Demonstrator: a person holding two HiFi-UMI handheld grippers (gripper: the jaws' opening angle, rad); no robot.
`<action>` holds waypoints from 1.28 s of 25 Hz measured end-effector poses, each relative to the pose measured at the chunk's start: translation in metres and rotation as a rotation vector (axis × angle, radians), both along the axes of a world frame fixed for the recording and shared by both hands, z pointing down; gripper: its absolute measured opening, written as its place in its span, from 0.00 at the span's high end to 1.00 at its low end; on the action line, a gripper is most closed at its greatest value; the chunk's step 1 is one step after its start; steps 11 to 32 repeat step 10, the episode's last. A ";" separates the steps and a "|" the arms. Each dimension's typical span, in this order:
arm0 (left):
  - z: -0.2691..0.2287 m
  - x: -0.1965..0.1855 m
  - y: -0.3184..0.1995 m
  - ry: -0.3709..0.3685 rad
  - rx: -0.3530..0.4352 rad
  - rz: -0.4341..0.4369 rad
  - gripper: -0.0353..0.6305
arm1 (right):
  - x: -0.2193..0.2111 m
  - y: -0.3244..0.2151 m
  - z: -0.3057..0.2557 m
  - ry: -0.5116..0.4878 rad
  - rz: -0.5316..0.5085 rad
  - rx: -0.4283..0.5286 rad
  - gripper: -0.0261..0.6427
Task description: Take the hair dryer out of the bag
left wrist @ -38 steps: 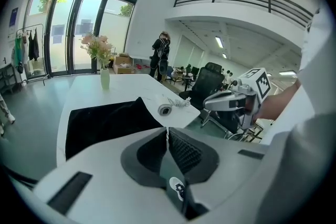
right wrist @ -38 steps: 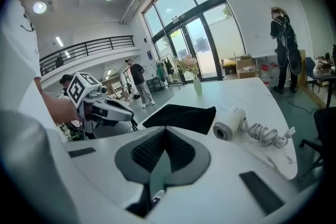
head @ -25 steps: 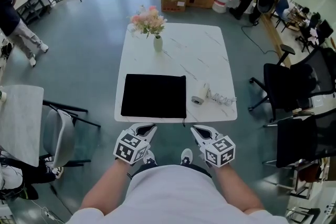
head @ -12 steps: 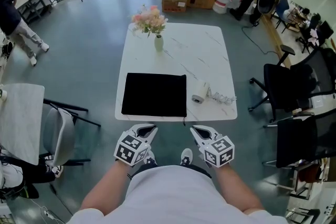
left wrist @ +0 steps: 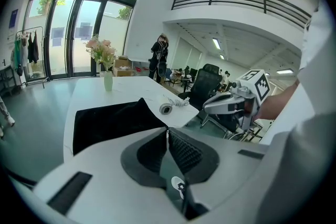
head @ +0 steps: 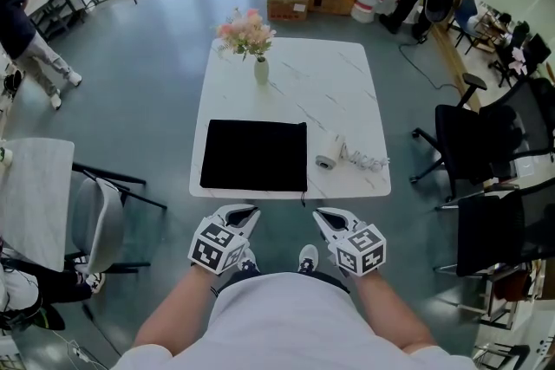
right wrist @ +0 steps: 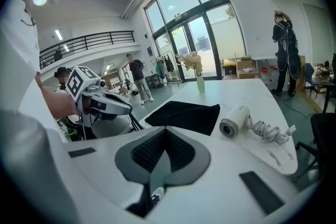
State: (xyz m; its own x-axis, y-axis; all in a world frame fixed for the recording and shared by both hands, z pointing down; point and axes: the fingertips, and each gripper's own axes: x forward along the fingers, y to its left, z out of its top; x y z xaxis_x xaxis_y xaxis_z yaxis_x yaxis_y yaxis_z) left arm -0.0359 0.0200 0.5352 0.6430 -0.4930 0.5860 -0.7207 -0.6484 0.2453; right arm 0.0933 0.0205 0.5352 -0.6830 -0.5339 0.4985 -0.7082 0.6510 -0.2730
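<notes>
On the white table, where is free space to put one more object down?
The table is bare right of the vase, and in the middle strip between the vase and the black bag. The near edge is crowded: the bag, the hair dryer and its cord fill it, with a narrow gap between bag and dryer.

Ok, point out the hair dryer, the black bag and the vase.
hair dryer (head: 330, 152), head view, middle of its white barrel.
black bag (head: 254, 156), head view, centre of the flat fabric.
vase (head: 261, 72), head view, its pale body.
</notes>
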 end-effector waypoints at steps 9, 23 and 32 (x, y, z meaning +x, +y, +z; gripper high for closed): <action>-0.002 0.004 0.004 0.001 0.004 0.005 0.91 | 0.002 0.004 -0.001 0.004 0.000 -0.001 0.94; -0.003 0.004 0.005 0.001 0.003 0.005 0.91 | 0.002 0.004 -0.001 0.005 -0.001 -0.001 0.94; -0.003 0.004 0.005 0.001 0.003 0.005 0.91 | 0.002 0.004 -0.001 0.005 -0.001 -0.001 0.94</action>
